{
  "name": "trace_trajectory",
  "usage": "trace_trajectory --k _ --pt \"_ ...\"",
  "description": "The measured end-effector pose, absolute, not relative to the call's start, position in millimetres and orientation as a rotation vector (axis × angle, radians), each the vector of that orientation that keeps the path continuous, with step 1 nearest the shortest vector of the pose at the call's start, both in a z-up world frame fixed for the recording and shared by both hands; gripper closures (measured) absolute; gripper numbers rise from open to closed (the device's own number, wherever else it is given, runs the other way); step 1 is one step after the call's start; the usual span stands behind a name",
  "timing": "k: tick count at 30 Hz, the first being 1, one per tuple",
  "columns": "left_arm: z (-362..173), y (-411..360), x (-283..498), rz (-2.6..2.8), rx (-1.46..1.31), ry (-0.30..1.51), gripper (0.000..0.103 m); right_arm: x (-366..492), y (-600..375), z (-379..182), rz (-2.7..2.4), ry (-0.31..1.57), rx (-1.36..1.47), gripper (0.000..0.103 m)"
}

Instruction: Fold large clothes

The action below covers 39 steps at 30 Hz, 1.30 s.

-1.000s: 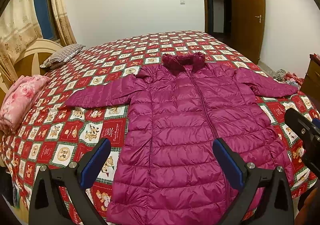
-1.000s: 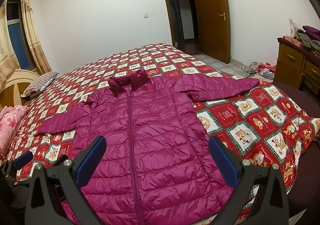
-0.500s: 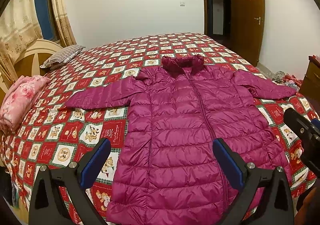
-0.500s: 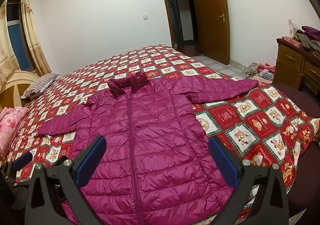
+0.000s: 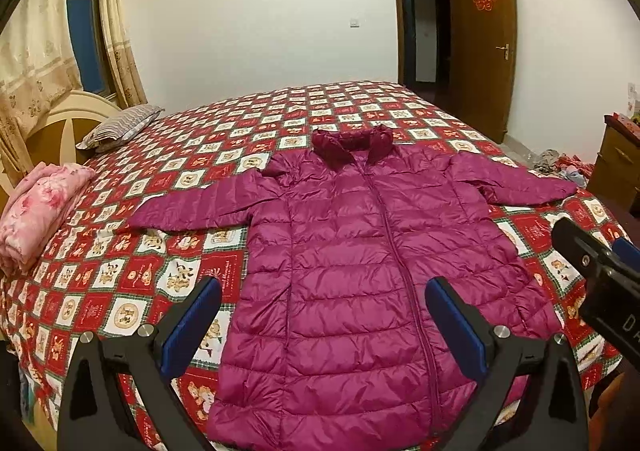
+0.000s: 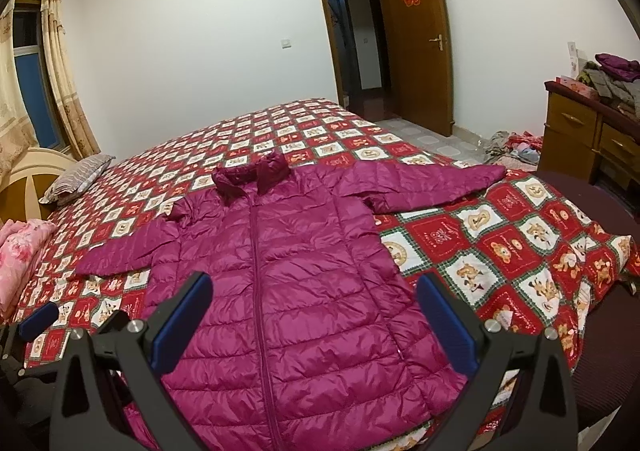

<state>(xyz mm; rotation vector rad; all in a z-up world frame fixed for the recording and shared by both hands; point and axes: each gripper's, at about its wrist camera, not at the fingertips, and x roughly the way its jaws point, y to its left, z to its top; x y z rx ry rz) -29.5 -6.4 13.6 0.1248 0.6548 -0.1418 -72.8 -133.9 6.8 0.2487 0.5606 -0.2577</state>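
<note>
Checkered bedspread (image 5: 132, 275) carries a flat magenta jacket (image 5: 360, 271); both grippers (image 5: 320, 319) (image 6: 312, 311) released.

My left gripper (image 5: 322, 325) shows two matte black arms shaped like open triangular frames, each tipped with a blue rectangular pad (image 5: 191, 327) on its inner face. Round silver screws (image 5: 145, 329) sit at the base of each finger. My right gripper (image 6: 314, 321) has the same build: black cut-out arms, blue pads (image 6: 182, 321), silver screws (image 6: 491, 326). Seen beyond the left claw's right finger, its black body carries pale letters I cannot fully read.
</note>
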Motion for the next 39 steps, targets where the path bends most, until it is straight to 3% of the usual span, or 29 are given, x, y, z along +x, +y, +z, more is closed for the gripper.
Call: trace_trajectory --k 18,39 --pt "14 -34 -59 -0.224 0.161 0.562 0.001 -94 -140 10 -0.329 0.522 0.206 0.000" --pt "-2 -37 -32 -0.211 0.163 0.633 0.001 -78 -147 1 -0.343 0.556 0.207 0.000"
